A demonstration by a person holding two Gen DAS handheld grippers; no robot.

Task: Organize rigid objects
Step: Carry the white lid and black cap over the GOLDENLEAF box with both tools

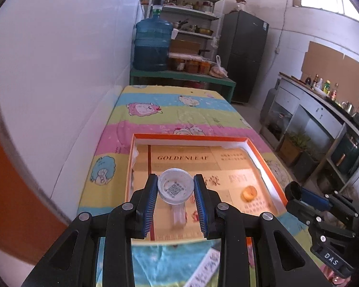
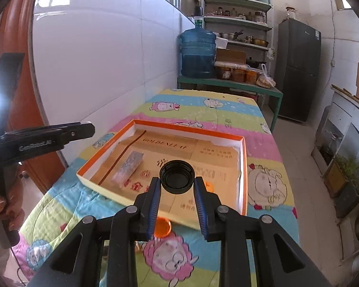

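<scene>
In the left wrist view my left gripper (image 1: 176, 179) is shut on a white bottle cap (image 1: 175, 187) with a printed code inside it. It hangs above the orange-rimmed shallow box (image 1: 191, 135). A clear speckled block (image 2: 129, 167) and a small orange round piece (image 1: 250, 193) lie in the box. In the right wrist view my right gripper (image 2: 177, 180) is shut on a black bottle cap (image 2: 177, 175), held over the box's near side. An orange disc (image 2: 162, 227) lies on the cloth just outside the box, under this gripper.
The box rests on a table under a striped cartoon cloth (image 2: 203, 110), against a white tiled wall on the left. A person's hand (image 2: 2, 205) grips the left tool. Behind the table stand a blue water jug (image 2: 198, 52), shelves and a dark fridge (image 2: 296, 71).
</scene>
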